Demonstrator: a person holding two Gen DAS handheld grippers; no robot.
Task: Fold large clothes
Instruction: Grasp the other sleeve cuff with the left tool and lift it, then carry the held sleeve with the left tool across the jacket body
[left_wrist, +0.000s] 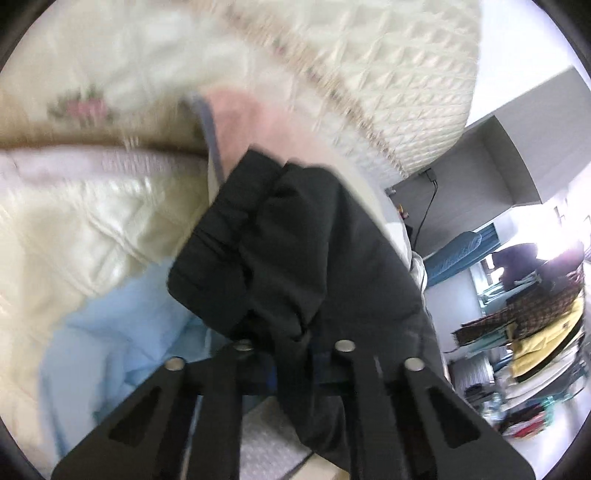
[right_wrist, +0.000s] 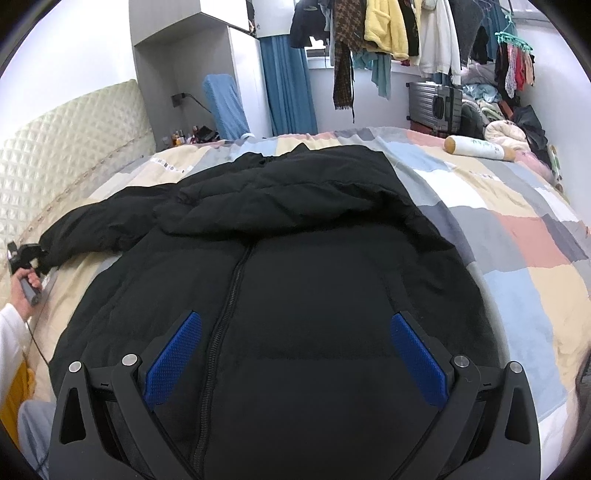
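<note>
**Black coat flat on the bed, sleeve pinched**

Your black coat (right_wrist: 295, 266) lay front up, its zip running toward twelve o'clock, hood far from you. Your right gripper (right_wrist: 295, 354) hung over its hem, jaws wide apart. Your left gripper (left_wrist: 291, 343) was clamped on the sleeve cuff (left_wrist: 258, 240) at nine o'clock. The patchwork quilt (right_wrist: 517, 240) was underneath, and clothes (right_wrist: 388, 29) hung behind.

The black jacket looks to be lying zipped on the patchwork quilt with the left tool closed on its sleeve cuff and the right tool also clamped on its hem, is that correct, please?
Not quite: the right tool is open, its blue pads spread apart over the black jacket, as the right wrist view shows. The rest holds: the jacket lies zipped on the patchwork quilt, and the left tool is closed on the sleeve cuff.
</note>
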